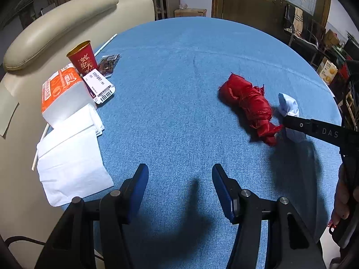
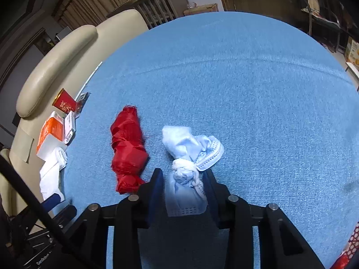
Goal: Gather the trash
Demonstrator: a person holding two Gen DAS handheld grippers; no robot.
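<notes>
right fingers pinch knotted pale-blue mask; left fingers apart, empty

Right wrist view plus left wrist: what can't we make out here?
- Right gripper: whether its pads press the knotted blue face mask; the mask fills the gap.
- Red cup: contents hidden by its wall, left wrist view.
- Small dark packet: print too small.
- Red bundle: contents hidden by its own folds.

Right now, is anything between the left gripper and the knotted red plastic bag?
Nothing visible does. The left gripper hangs open over bare blue tablecloth, and the red plastic bag lies ahead to its right with only cloth between. The right gripper is busy beside it on the knotted face mask.
</notes>
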